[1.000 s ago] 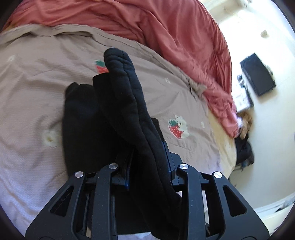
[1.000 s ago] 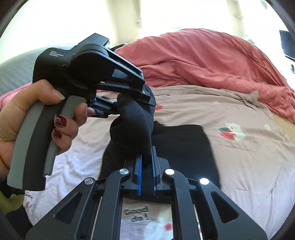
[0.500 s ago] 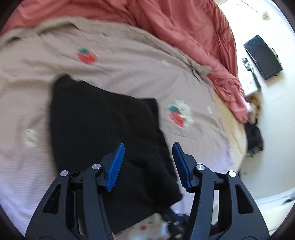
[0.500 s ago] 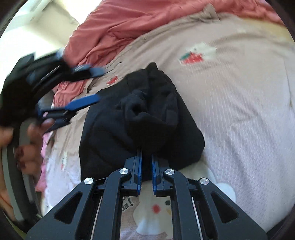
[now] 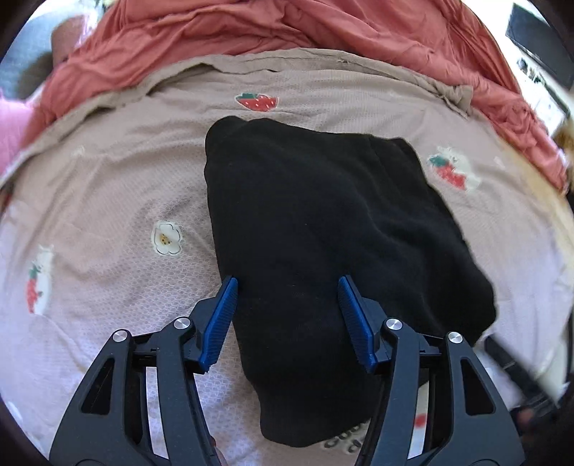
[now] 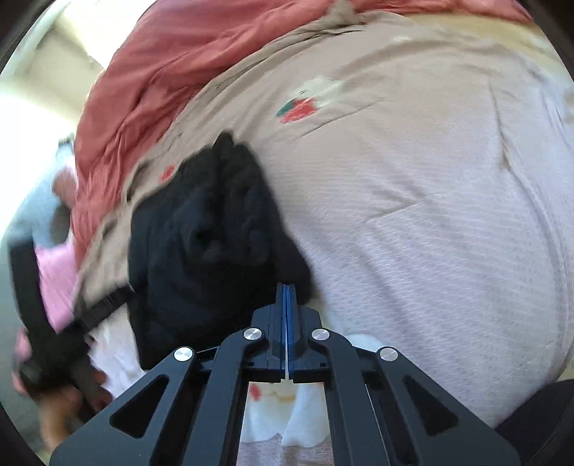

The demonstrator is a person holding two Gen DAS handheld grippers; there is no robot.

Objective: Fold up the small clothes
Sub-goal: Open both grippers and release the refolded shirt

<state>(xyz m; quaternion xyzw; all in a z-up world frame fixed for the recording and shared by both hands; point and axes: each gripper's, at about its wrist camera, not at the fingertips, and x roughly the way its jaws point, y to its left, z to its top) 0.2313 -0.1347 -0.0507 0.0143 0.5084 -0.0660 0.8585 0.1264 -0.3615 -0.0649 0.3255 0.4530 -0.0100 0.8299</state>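
At the near edge of the bed, under my two tools, lies the black garment (image 5: 323, 222), folded over on itself on the pale printed bedspread (image 5: 107, 200). My left gripper (image 5: 287, 312) hangs over its near end with the blue pads spread moderately wide; its jaws have just been opening, and the cloth below them is not pinched. My right gripper (image 6: 287, 297) is closed down to a sliver, pads almost meeting. Its tip sits at the garment's near right edge, and I cannot tell whether a fold of cloth is caught there or nothing at all.

I judge the garment to be light, soft and thick, a fleecy knit that bunches: in the right wrist view it stands in a rumpled hump (image 6: 222, 229) and does not lie flat. It should not slip from ribbed pads, nor is it fragile, but it will sag and unfold if lifted by one layer. I would take hold at a corner or along the doubled edge, pinching all layers together.

Beyond the garment the bedspread runs to the far edge, where a red quilt (image 5: 287, 32) is heaped.
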